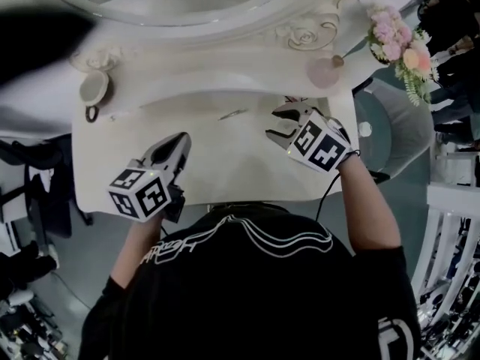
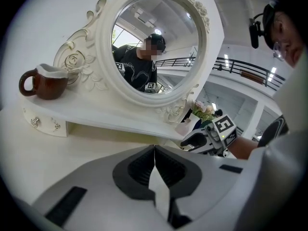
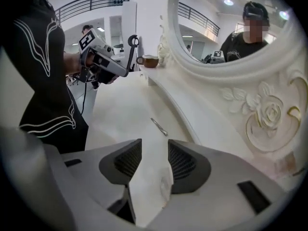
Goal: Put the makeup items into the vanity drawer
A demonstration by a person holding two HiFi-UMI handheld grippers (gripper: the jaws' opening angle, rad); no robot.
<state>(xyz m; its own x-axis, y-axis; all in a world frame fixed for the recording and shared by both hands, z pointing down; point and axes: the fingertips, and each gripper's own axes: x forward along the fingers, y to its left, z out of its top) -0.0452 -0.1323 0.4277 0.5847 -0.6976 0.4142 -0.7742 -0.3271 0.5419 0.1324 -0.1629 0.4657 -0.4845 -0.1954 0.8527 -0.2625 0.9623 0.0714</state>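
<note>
The white vanity top [image 1: 225,167] lies mostly bare between the two grippers, backed by a raised shelf [image 2: 110,114] and a round mirror [image 2: 154,42] in a carved frame with moulded roses. On the shelf's left end stands a glossy brown mug [image 2: 45,83] with a pale inside, above a small drawer front [image 2: 45,124] with glinting knobs. At the right end are a pale pink item [image 1: 324,71] and a bunch of pink and peach flowers [image 1: 397,43]. The task's thing in sight, a slim metallic makeup tool [image 1: 232,114], lies flat on the top near the shelf, just ahead of the right gripper [image 1: 279,123], with nothing in between. That gripper's ribbed dark pads stand apart and empty. The left gripper [image 1: 180,139] has its jaws pressed together, holding nothing, well apart from the tool.
</note>
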